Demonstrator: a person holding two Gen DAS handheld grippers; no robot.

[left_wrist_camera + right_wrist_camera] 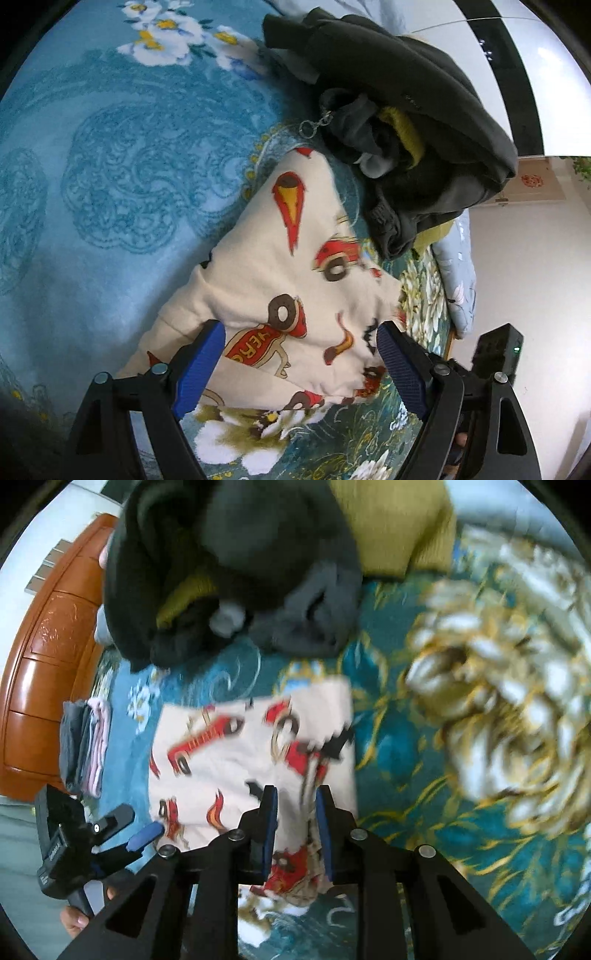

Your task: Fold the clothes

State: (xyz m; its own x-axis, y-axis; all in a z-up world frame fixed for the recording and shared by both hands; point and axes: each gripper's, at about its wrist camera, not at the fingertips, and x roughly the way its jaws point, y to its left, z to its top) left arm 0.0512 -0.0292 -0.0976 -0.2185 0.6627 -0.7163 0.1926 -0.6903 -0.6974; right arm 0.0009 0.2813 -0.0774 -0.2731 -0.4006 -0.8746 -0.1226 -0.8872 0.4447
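A cream garment [280, 266] printed with red cars, flames and brown wheels lies on the bed, folded into a rough rectangle with one corner pointing toward the dark pile. In the right wrist view its near edge is bunched and lifted between the blue pads, and motion blur smears the print. Beyond it sits a heap of dark clothes [399, 110], grey and black, crumpled, with a yellow piece [402, 129] tucked inside. A small stack of folded clothes [86, 746], grey and pink, lies off to the left by the bed's edge.
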